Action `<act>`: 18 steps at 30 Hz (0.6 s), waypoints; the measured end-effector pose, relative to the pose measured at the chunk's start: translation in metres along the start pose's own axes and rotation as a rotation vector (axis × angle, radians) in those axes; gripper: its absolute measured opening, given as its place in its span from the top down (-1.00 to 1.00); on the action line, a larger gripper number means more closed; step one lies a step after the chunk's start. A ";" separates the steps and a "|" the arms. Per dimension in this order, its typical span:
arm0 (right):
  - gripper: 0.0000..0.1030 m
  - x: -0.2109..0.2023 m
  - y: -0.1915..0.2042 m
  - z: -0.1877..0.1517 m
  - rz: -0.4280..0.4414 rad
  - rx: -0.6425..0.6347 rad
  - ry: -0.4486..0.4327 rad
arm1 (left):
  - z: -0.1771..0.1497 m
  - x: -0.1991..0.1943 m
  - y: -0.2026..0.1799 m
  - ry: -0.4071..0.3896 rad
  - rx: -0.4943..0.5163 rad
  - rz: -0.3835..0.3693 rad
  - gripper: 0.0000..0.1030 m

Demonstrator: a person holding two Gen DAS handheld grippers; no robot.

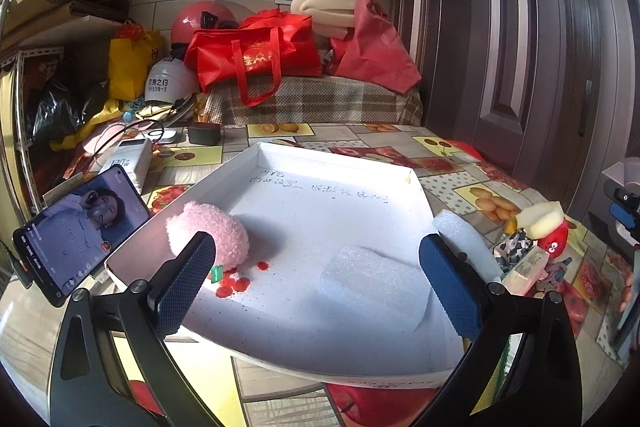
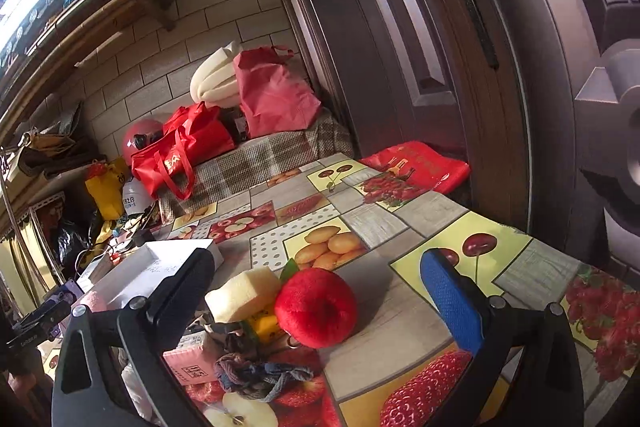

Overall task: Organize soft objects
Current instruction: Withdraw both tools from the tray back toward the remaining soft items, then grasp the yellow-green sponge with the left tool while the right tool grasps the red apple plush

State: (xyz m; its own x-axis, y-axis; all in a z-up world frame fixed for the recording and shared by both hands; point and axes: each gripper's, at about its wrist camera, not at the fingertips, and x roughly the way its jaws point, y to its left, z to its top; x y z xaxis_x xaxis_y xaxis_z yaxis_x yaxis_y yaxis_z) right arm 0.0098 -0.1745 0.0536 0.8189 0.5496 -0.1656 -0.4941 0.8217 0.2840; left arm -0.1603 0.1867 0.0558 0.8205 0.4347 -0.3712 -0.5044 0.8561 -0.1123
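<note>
the bench (image 2: 380, 223) wears a fruit-print cloth. on it a white tray (image 1: 340, 151) carries faint handwriting i can't read. inside, a white foam block (image 1: 372, 287) lies between the spread fingers of the left tool (image 1: 320, 287), a pink plush (image 1: 208, 235) at its left. the right tool (image 2: 320, 287) gapes empty around a red plush apple (image 2: 316, 307), a yellow sponge (image 2: 244, 293) beside it.

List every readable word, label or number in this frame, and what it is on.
White helmet: "衣挽之约", as best it reads; the smaller line below is too small.
Red tote bag: gold characters, too blurred.
White tray: handwritten line on its floor, illegible.
Power bank: print too blurred.
Pink packet: characters too small.
</note>
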 end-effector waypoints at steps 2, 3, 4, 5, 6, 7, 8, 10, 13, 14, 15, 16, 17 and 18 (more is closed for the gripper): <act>-1.00 0.001 -0.007 0.006 0.011 -0.043 -0.015 | -0.003 -0.003 -0.007 0.017 0.010 -0.080 -0.99; -1.00 0.003 -0.010 0.008 0.015 -0.054 -0.016 | -0.004 -0.005 -0.012 0.029 0.023 -0.120 -0.99; -1.00 0.004 -0.012 0.009 0.012 -0.054 -0.012 | -0.006 -0.007 -0.018 0.041 0.039 -0.155 -0.99; -1.00 0.006 -0.015 0.009 0.012 -0.049 -0.005 | -0.007 -0.010 -0.027 0.057 0.064 -0.195 -0.99; -1.00 0.008 -0.017 0.010 0.017 -0.037 0.004 | -0.010 -0.012 -0.037 0.074 0.096 -0.228 -0.99; -1.00 0.009 -0.017 0.009 0.019 -0.030 0.013 | -0.013 -0.016 -0.046 0.088 0.132 -0.245 -0.99; -1.00 0.010 -0.017 0.009 0.021 -0.030 0.023 | -0.016 -0.020 -0.055 0.100 0.165 -0.250 -0.99; -1.00 0.014 -0.014 0.008 0.023 -0.042 0.045 | -0.023 -0.027 -0.070 0.136 0.216 -0.246 -0.99; -1.00 0.021 -0.012 0.006 0.024 -0.062 0.094 | -0.032 -0.033 -0.081 0.205 0.233 -0.256 -0.98; -1.00 0.025 -0.012 0.005 0.027 -0.065 0.113 | -0.034 -0.033 -0.082 0.223 0.231 -0.260 -0.94; -1.00 0.028 -0.012 0.004 0.029 -0.067 0.135 | -0.035 -0.032 -0.083 0.244 0.227 -0.264 -0.87; -1.00 0.031 -0.012 0.003 0.034 -0.068 0.151 | -0.037 -0.029 -0.083 0.269 0.224 -0.263 -0.84; -1.00 0.034 -0.012 0.003 0.040 -0.068 0.165 | -0.039 -0.025 -0.084 0.292 0.224 -0.261 -0.76; -1.00 0.036 -0.012 0.002 0.046 -0.068 0.177 | -0.041 -0.020 -0.085 0.314 0.225 -0.262 -0.66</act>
State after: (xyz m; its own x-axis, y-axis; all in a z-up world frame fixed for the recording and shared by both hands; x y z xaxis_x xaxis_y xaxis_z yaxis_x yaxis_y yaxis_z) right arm 0.0456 -0.1649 0.0462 0.7336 0.5999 -0.3191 -0.5533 0.8000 0.2320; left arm -0.1452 0.0942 0.0353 0.7736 0.1197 -0.6223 -0.1916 0.9802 -0.0497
